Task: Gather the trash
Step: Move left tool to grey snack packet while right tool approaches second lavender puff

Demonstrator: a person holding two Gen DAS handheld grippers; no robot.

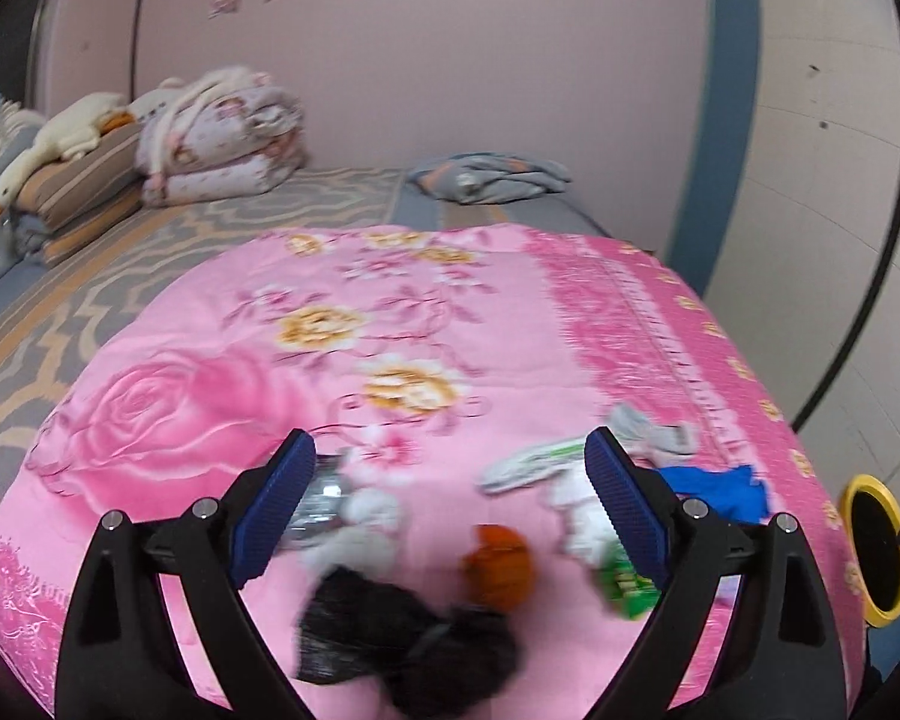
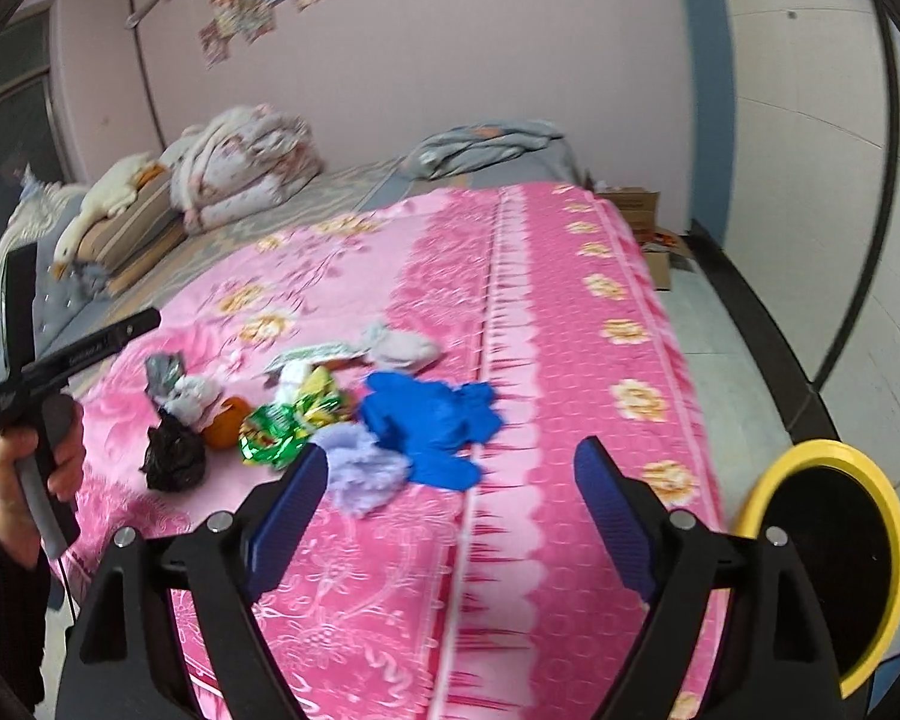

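1. Both tools are spread wide and empty: the left gripper (image 1: 450,480) hangs over the blurred litter, the right gripper (image 2: 450,489) near the blue glove (image 2: 429,429).
2. The trash lies heaped on the pink blanket (image 2: 570,324); the yellow-rimmed bin (image 2: 834,564) stands beside the bed.
3. Seemingly a reach: next, lower and pinch one piece.

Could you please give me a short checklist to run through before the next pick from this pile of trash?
1. Left tongs empty and open: ok, nothing between the blue pads.
2. Right tongs empty and open: ok.
3. Trash within view: ok; crumpled black plastic bag, orange round fruit, shiny green foil wrapper, blue rubber gloves and pale lilac tissue wad lie on the pink floral blanket.
4. Yellow-rimmed black bin open: ok, beside the bed on the right.
5. Items separable: cannot tell; the pieces overlap.
6. Image sharp enough to aim: not ok in the left wrist view.
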